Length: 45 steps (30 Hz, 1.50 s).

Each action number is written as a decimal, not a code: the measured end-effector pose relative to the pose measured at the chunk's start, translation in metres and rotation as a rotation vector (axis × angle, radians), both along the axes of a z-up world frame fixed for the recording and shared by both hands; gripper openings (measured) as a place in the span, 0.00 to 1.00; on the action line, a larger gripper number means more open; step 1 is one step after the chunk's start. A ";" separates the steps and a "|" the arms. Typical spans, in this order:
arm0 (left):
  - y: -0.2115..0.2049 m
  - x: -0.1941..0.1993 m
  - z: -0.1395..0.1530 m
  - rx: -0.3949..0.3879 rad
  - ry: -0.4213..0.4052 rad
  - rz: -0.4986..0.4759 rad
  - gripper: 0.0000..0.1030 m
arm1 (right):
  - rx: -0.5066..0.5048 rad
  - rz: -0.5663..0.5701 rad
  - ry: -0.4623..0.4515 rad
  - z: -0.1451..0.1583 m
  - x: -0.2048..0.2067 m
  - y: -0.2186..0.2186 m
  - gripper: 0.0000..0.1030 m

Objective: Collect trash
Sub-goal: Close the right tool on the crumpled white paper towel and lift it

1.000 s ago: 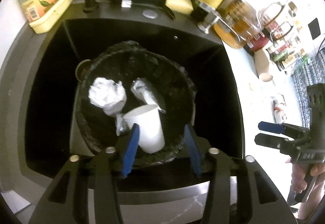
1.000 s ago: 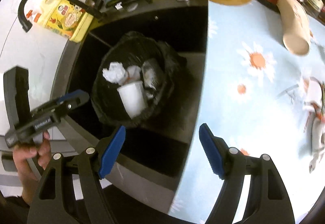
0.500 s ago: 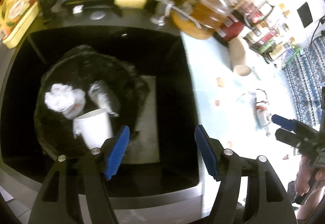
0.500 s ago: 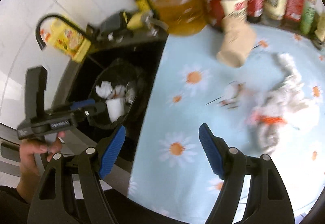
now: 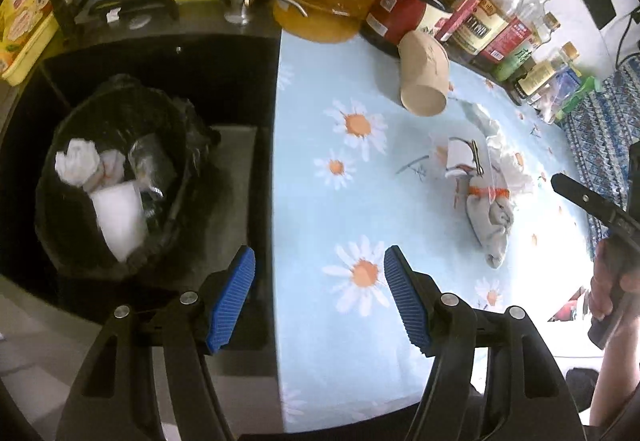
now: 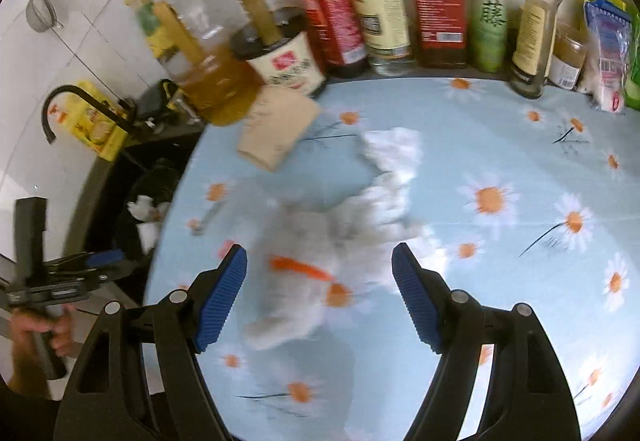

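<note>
My left gripper [image 5: 320, 293] hangs open and empty over the seam between the sink and the counter. To its left the black-bagged trash bin [image 5: 180, 145] holds a white cup [image 5: 120, 217] and crumpled paper [image 5: 78, 161]. On the daisy cloth lie a tipped brown paper cup [image 5: 422, 77] and a heap of grey cloth and clear wrapper with an orange band [image 5: 488, 201]. My right gripper [image 6: 320, 293] is open just above that blurred heap [image 6: 296, 293], with nothing gripped. White tissue [image 6: 396, 149] lies beyond it, near the brown cup [image 6: 276, 129].
Oil and sauce bottles [image 6: 440, 1] line the back of the counter, with packets [image 6: 604, 53] at the far right. A black tap [image 6: 80, 101] and a yellow carton [image 5: 24, 25] stand behind the sink [image 5: 240, 89]. A hand holds each gripper's handle.
Both grippers have swung right, from over the bin to the counter. The left jaws widened and the white cup stayed in the bin. The right gripper now hangs over the heap.
</note>
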<state>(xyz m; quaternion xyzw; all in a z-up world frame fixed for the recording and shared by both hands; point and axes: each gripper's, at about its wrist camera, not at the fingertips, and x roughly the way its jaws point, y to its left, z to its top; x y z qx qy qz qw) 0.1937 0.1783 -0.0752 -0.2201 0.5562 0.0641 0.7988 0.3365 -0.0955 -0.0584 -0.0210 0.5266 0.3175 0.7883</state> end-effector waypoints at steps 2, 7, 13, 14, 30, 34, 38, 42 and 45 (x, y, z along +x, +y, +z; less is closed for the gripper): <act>-0.008 -0.003 -0.001 0.006 0.008 0.017 0.63 | -0.043 0.021 -0.016 -0.008 0.008 -0.007 0.72; -0.025 -0.009 -0.002 0.013 0.024 0.067 0.63 | -0.097 0.066 0.013 -0.036 0.026 -0.013 0.68; -0.038 -0.019 0.000 0.019 0.029 0.141 0.63 | -0.159 0.139 0.046 -0.061 0.034 -0.005 0.64; -0.040 -0.020 0.000 0.020 0.027 0.149 0.63 | -0.158 0.145 0.054 -0.064 0.036 -0.005 0.62; -0.068 -0.013 0.004 0.038 0.023 0.180 0.63 | -0.066 0.173 0.033 -0.048 0.047 -0.021 0.26; -0.076 0.006 0.014 0.068 0.000 0.133 0.72 | -0.017 0.147 0.012 -0.029 0.050 -0.034 0.26; -0.089 0.031 0.025 0.105 -0.025 0.060 0.73 | 0.038 0.126 0.012 -0.013 0.046 -0.051 0.26; -0.102 0.053 0.028 0.145 -0.014 -0.013 0.73 | 0.080 0.102 -0.015 0.004 0.040 -0.068 0.26; -0.111 0.070 0.028 0.179 -0.001 -0.073 0.73 | 0.107 0.080 -0.031 0.012 0.034 -0.084 0.26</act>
